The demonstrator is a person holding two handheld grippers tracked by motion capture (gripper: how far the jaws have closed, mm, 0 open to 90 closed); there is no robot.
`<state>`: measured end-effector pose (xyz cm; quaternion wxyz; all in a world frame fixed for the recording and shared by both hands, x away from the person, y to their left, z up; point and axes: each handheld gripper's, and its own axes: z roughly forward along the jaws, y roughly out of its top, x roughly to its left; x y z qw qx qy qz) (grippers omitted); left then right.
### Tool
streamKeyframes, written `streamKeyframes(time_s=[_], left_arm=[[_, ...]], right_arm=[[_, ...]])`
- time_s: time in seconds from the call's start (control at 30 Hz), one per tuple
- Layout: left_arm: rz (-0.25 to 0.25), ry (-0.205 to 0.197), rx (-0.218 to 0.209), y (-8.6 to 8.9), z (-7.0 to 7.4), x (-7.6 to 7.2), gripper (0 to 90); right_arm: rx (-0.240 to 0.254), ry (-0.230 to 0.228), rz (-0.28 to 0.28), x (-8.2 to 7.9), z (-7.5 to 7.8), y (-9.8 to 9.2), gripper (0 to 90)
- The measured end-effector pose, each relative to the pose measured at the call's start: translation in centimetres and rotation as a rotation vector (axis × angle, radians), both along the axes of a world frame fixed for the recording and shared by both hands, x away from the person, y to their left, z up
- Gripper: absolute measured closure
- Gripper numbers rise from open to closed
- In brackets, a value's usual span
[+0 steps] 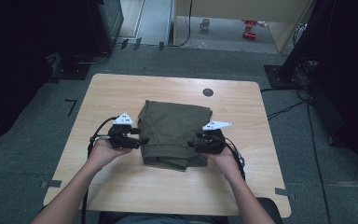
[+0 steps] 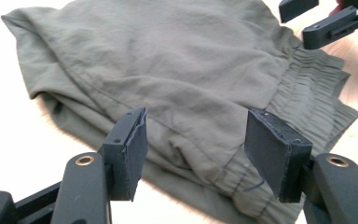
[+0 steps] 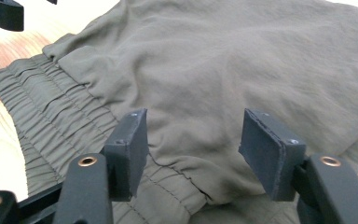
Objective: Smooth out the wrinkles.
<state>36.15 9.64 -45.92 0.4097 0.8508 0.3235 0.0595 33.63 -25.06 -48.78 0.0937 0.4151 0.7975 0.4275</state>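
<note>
While my forearms reach in low from either side, my left gripper and right gripper point inward with jaws spread, pinching nothing, the folded olive trousers lying between them on the table, just past my fingertips.

Folded olive trousers cut off by frame top; far mug too small for detail.
</note>
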Motion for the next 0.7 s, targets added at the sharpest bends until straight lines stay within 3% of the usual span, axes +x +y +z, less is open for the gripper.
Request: streamKeyframes(time_s=[0.7], left_arm=[[0.108,-0.011,0.018,4.1,-0.9,1.8,37.5]], right_arm=[[0.001,-0.038,-0.112,0.7,0.0,-3.4,34.6]])
